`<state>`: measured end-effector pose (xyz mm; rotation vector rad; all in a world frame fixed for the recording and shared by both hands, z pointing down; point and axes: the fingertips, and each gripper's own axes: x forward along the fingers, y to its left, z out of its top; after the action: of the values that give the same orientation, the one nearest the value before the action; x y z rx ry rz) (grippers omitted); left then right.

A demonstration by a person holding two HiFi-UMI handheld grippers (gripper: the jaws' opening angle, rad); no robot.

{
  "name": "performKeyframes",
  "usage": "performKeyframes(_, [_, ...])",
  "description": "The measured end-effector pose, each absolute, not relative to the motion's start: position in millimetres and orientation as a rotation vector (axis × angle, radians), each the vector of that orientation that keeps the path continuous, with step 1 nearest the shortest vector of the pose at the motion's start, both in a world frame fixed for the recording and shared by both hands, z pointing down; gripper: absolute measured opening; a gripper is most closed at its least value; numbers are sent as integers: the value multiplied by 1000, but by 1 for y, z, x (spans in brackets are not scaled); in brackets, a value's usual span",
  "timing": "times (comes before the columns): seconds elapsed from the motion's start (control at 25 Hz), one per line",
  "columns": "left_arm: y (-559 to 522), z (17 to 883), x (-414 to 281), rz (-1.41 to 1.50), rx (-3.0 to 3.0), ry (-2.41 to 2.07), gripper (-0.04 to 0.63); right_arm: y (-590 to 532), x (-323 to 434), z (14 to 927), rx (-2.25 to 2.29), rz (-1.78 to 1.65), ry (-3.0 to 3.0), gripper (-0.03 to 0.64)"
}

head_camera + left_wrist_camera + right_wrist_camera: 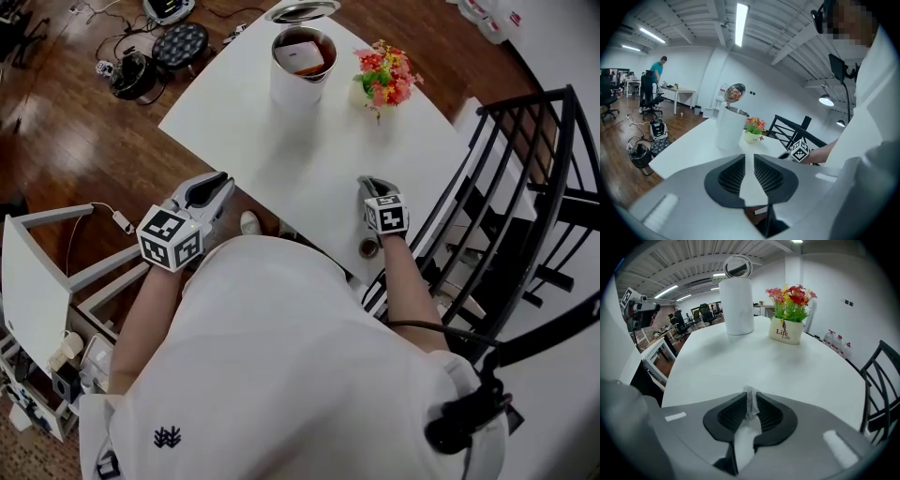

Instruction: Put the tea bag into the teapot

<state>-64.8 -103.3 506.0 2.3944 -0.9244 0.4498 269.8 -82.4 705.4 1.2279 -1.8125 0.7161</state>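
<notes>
The teapot is a tall white cylinder at the far end of the white table. Its metal lid is swung open, and the inside looks brownish. It also shows in the left gripper view as the teapot, and in the right gripper view as the teapot. My right gripper hovers by the table's near edge. In its own view the right gripper is shut on the white mesh tea bag. My left gripper is off the table's left edge, shut and holding nothing.
A small pot of red and pink flowers stands right of the teapot. A black metal chair is close on the right. A white shelf unit is at my left. Cables and devices lie on the wooden floor.
</notes>
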Motion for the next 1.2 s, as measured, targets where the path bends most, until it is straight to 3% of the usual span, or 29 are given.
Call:
performKeyframes(0.56, [-102,506,-61,443,2407,-912,44,-112,249,611,1197,586,-1954,51])
performKeyframes(1.2, [-94,499,-79,406,2399,-957,44,-196,163,480,1055,290,-2180,51])
